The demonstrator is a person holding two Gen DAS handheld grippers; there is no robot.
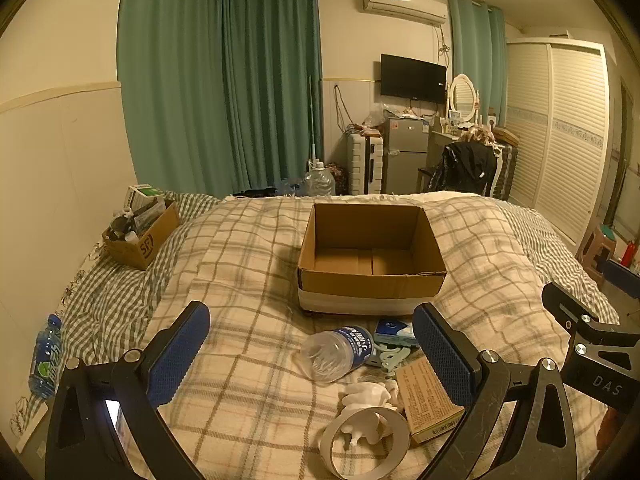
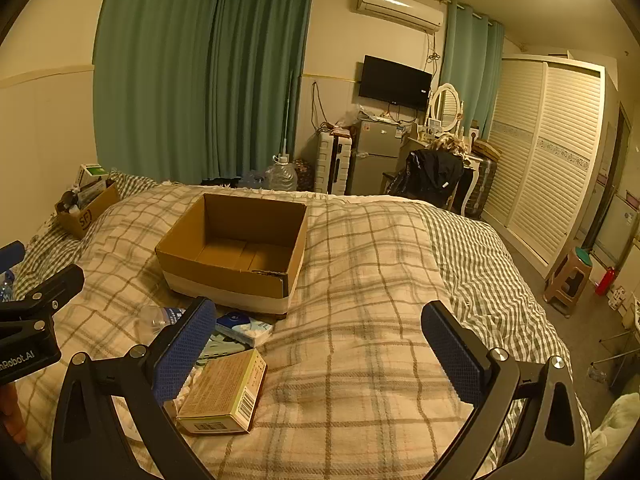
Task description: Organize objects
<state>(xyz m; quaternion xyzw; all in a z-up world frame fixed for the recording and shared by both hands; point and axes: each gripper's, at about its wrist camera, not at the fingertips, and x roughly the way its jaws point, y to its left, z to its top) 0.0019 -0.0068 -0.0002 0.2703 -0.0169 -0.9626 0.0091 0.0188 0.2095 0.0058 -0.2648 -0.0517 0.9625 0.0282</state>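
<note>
An empty open cardboard box (image 1: 370, 258) stands on the plaid bed; it also shows in the right wrist view (image 2: 236, 256). In front of it lie a clear plastic bottle (image 1: 334, 354), a blue-white tissue pack (image 1: 394, 332), a tan flat carton (image 1: 428, 400), a white tape ring (image 1: 366, 442) and a white crumpled item (image 1: 370, 396). My left gripper (image 1: 312, 348) is open and empty above the bottle. My right gripper (image 2: 320, 344) is open and empty, right of the carton (image 2: 224, 394) and the tissue pack (image 2: 244, 326).
A small SF cardboard box (image 1: 140, 236) full of items sits at the bed's far left. A blue-label water bottle (image 1: 46, 356) lies by the left wall. Beyond the bed are curtains, a fridge (image 1: 404, 154), a chair and a wardrobe (image 1: 556, 132). A stool (image 2: 570, 280) stands at right.
</note>
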